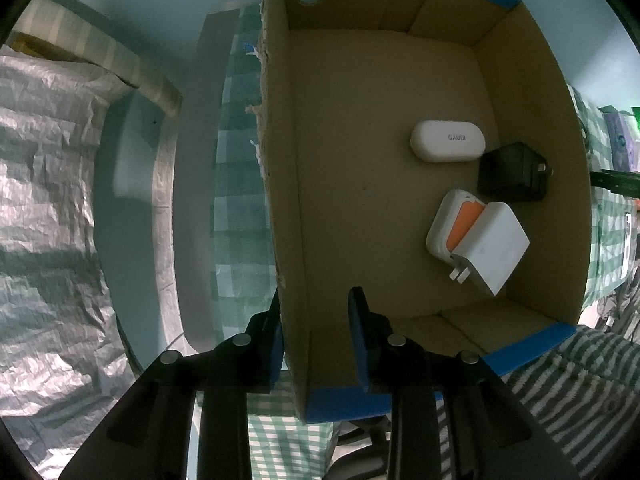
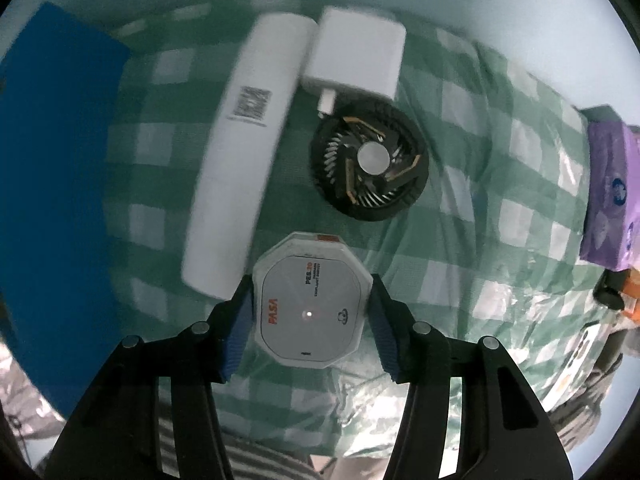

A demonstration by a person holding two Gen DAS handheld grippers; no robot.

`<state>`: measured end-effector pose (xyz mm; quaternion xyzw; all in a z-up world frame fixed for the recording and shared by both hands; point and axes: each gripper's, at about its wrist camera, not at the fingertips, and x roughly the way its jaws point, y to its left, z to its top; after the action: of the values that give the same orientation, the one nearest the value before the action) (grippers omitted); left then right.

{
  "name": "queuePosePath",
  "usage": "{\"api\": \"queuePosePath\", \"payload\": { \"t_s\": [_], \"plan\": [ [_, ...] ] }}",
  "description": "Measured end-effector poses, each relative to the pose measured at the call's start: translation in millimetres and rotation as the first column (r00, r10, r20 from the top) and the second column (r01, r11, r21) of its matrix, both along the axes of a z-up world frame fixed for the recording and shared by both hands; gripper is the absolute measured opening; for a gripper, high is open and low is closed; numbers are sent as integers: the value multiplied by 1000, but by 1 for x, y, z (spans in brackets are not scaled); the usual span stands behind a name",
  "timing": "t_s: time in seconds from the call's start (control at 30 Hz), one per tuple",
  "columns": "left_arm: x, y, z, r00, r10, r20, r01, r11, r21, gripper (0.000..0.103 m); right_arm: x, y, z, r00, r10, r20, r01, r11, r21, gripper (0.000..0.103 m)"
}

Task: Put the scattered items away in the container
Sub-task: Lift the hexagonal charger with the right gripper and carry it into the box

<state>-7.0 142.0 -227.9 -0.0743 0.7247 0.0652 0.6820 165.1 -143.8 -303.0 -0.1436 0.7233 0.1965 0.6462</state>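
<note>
My right tool [image 2: 310,316] brackets the rigid, smooth octagonal power bank [image 2: 310,304] by its flat sides, not clamped; left tool [image 1: 316,338] straddles the cardboard box [image 1: 286,200] wall, open.

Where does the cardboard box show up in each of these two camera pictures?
Left wrist view: the cardboard box fills the middle and right, open side toward the camera, with chargers inside; the left gripper straddles its near wall.
Right wrist view: only a blue-covered outer side of the box shows at the far left edge.
Shared landmark: the green checked cloth under everything, also seen left of the box.
</note>
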Motion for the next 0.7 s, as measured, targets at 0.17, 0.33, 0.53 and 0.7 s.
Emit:
{"api": "queuePosePath", "payload": {
  "t_s": [0.17,0.33,0.53,0.7],
  "plan": [
    [1,-1,0,1000,-1,0,1,1000,0,28,-6,6,33,998,49,30,-50,999,18,54],
    [2,-2,0,1000,0,3,0,1000,-1,28,-14,20,66,994,93,64,-96,994,54,54],
    [2,-2,1,1000,-1,3,1,1000,0,28,-27,50,106,979,170,112,-182,977,107,54],
    [1,-3,1,1000,3,6,-3,1000,3,28,-29,87,120,958,252,138,-270,953,135,55]
  ]
}}
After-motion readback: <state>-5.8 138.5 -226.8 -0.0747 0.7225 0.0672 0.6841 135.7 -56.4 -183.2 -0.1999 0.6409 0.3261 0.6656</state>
